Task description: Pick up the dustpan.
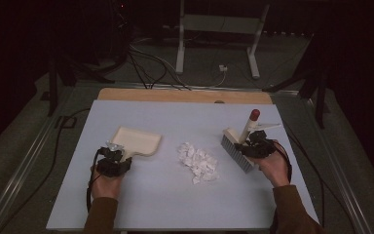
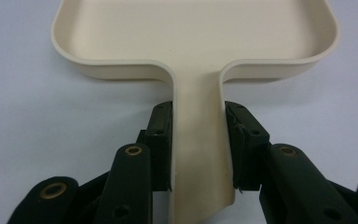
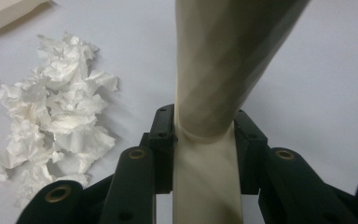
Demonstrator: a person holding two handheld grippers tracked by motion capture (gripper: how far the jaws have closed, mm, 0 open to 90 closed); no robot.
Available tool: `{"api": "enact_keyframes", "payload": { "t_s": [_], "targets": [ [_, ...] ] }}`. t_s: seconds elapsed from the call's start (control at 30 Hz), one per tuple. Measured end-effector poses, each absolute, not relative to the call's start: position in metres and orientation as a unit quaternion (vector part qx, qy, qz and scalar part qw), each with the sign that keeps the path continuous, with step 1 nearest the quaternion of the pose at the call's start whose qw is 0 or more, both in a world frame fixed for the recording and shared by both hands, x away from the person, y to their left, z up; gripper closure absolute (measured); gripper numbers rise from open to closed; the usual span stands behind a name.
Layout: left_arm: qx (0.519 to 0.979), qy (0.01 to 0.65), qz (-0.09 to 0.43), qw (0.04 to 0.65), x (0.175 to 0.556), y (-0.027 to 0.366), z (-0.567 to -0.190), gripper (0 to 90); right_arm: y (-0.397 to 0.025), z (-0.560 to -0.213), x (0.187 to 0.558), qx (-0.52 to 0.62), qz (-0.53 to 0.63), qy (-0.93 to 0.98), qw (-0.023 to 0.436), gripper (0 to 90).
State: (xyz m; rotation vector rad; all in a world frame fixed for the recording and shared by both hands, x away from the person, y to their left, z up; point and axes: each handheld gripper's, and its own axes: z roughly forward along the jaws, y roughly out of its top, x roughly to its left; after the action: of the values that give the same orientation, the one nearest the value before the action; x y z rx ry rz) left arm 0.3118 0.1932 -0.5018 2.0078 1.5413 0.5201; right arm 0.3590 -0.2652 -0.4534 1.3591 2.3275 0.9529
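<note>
The cream dustpan [image 1: 137, 140], at centre left of the high view, is gripped by its handle in the left tongs [image 1: 113, 157]. Crumpled white paper scraps [image 1: 198, 162] are heaped at centre on the pale worktop [image 1: 165, 200]. At right, the brush [image 1: 238, 146] is clamped by its handle in the right tongs [image 1: 256, 145], bristles resting on the worktop.

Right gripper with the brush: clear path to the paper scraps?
Probably yes. The right gripper holds the brush just to the side of the scraps, with bare table between them and the dustpan on the far side.
</note>
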Motion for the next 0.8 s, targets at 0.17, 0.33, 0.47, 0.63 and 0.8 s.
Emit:
{"api": "enact_keyframes", "payload": {
  "t_s": [0.17,0.33,0.47,0.63,0.8],
  "targets": [
    [0.754,0.562,0.192,0.281,0.311,0.192,-0.495,66.5,-0.266,-0.454,0.359,0.471,0.331,0.806,0.140,66.4],
    [0.761,0.551,0.190,0.285,0.310,0.192,-0.489,66.5,-0.266,-0.454,0.359,0.470,0.332,0.806,0.140,66.4],
    [0.768,0.539,0.187,0.290,0.309,0.194,-0.484,66.5,-0.265,-0.454,0.359,0.469,0.332,0.807,0.139,66.4],
    [0.773,0.529,0.187,0.295,0.308,0.196,-0.480,66.5,-0.265,-0.454,0.359,0.468,0.332,0.807,0.139,66.4],
    [0.780,0.516,0.177,0.306,0.308,0.201,-0.479,66.5,-0.264,-0.453,0.358,0.469,0.331,0.807,0.139,66.4]
  ]
}}
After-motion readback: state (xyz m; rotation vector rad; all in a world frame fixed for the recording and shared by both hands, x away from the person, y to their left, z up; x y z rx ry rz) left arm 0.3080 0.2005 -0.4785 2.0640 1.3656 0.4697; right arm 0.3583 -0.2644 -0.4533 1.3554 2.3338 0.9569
